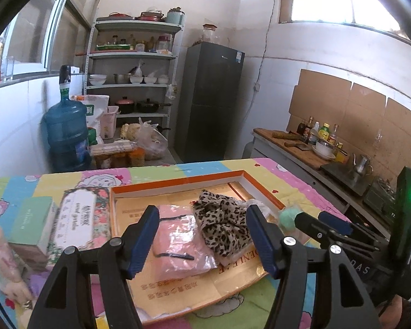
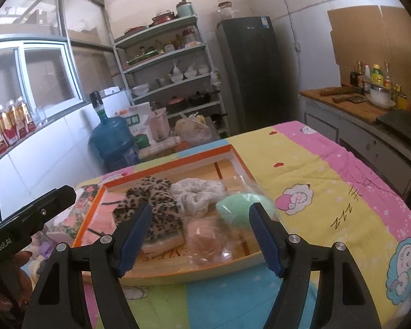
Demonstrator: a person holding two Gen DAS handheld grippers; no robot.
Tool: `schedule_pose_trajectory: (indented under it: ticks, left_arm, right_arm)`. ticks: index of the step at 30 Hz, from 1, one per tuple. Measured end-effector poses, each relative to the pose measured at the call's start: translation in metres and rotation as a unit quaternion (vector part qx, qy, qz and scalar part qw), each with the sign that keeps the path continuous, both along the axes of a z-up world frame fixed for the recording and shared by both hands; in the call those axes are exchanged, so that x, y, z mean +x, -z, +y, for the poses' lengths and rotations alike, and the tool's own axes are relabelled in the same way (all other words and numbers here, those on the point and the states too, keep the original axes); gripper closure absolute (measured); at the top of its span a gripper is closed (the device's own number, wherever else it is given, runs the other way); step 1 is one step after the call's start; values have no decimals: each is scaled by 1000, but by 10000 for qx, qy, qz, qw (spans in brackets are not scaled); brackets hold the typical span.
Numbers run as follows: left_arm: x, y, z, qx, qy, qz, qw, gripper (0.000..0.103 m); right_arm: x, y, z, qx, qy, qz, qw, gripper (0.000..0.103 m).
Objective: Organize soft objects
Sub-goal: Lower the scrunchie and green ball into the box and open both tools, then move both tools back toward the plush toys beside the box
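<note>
Soft objects lie together inside the shallow orange-rimmed tray [image 2: 234, 155] on the quilt-covered table [image 2: 328, 181]. Contents, left to right: a pink garment in a clear bag [image 1: 178, 242], a leopard-print cloth [image 2: 150, 204], a white lace scrunchie [image 2: 197, 196], a mint-green sponge [image 2: 239, 208] and a pale peach item in clear wrap [image 2: 205, 237] near the front edge.

The left gripper [image 1: 202, 240] hangs above the near side of the tray with its jaws spread; the pink bag and leopard cloth show between the fingers, but no pad presses on either. The right gripper [image 2: 198, 237] is likewise released and empty, framing the peach item and the sponge from above.

Judged from the layout, sorting appears largely complete, with both tools clear of the load.

Risks from this position:
- The near tray edge looks low or flattened; a pad dragged across it could sweep the wrapped items out.
- Clear film is slippery; a shallow pinch may catch wrap only and drop the contents.
- The leopard cloth overlaps its neighbours; lifting it could pull the scrunchie along.
- The two grippers work close together; simultaneous reaches could collide.
</note>
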State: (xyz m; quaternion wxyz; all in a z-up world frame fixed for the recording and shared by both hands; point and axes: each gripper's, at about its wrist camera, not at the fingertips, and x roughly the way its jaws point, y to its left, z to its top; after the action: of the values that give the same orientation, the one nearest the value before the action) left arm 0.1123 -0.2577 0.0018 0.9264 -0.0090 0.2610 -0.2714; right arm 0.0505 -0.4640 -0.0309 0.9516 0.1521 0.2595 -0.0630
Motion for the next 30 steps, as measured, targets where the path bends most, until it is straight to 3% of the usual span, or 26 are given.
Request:
schedule_pose_trajectory:
  ticks: [18,30]
  left_arm:
    - [-36,-14,61,-18,-296,-232,9993,38]
    - [-46,-7,114,164,-784,-278,9964,38]
  right_arm:
    - [-26,-26,66,-258,-320,-230,9989,28]
    - [-28,-30,114,-344,-618,-263,9971,28]
